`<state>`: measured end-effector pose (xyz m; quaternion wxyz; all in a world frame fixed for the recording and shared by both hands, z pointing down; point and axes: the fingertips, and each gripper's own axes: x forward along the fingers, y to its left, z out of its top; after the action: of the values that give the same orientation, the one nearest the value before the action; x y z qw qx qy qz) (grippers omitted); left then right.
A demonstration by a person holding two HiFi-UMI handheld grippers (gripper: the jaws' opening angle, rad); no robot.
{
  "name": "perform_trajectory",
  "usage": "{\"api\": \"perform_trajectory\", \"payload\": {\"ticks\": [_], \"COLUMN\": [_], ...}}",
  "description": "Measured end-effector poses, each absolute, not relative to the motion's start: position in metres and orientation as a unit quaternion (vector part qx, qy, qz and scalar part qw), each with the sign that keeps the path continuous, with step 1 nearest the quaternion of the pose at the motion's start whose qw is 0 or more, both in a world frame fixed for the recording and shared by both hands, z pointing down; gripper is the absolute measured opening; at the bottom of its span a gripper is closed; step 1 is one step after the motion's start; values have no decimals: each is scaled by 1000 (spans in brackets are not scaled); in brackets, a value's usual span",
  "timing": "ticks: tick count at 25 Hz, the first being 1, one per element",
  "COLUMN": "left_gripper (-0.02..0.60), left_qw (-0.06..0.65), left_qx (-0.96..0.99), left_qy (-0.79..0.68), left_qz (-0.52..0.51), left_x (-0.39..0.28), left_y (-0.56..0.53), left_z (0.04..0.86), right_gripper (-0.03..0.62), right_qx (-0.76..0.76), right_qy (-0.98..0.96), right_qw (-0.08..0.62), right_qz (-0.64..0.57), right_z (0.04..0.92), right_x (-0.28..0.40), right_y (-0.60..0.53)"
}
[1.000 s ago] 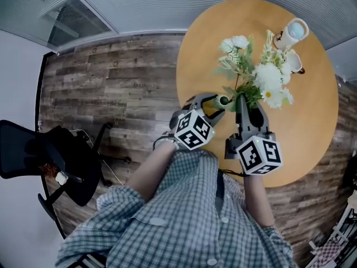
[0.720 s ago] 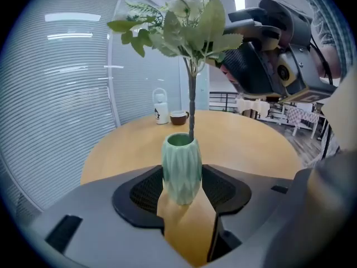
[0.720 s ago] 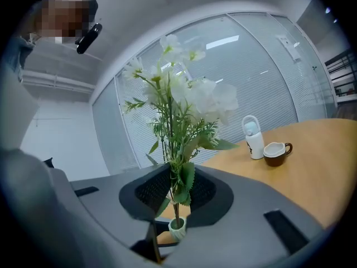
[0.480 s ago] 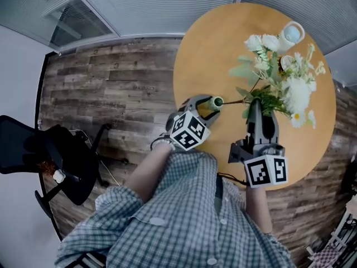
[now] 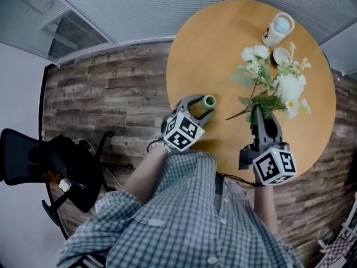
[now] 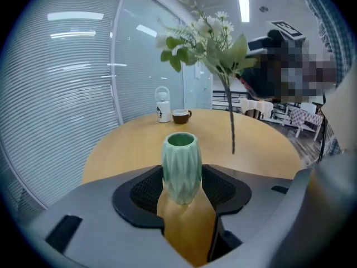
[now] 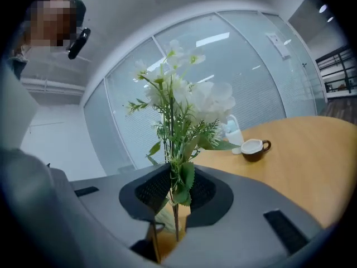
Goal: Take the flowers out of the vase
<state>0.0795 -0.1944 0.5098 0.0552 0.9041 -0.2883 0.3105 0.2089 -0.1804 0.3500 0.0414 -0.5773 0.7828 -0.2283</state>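
The left gripper (image 5: 204, 107) is clamped round the green vase (image 6: 181, 163), upright on the table (image 5: 212, 49). The right gripper (image 7: 177, 191) pinches the flowers (image 5: 276, 85) low on their stems, well right of the vase. Bare stem ends (image 5: 228, 118) point back towards the vase mouth, clear of it; blooms lean away towards the cup (image 5: 280, 55). Laying them down looks next, I'd say.

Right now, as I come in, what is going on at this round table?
A person works with a gripper in each hand. The left gripper has its fingers closed on the green vase, which stands on the table. The right gripper holds the flowers by their stems, already out of the vase and apart from it.
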Motion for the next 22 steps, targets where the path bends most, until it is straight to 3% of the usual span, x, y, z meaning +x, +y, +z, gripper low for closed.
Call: {"api": "perform_trajectory", "payload": {"ticks": [8,22], "left_gripper": [227,227], "left_qw": [58,61], "left_qx": [902,900], "left_qy": [-292,-296], "left_qz": [311,313], "left_x": [79,80], "left_y": [-194,-192], "left_z": [509,508], "right_gripper": [66,66], "right_qx": [-512,-467], "right_qy": [787,767], "right_qw": [-68,-139], "right_qz": [-338,-417], "right_z": [436,531], "right_x": [185,157], "right_y": [-179,-188]}}
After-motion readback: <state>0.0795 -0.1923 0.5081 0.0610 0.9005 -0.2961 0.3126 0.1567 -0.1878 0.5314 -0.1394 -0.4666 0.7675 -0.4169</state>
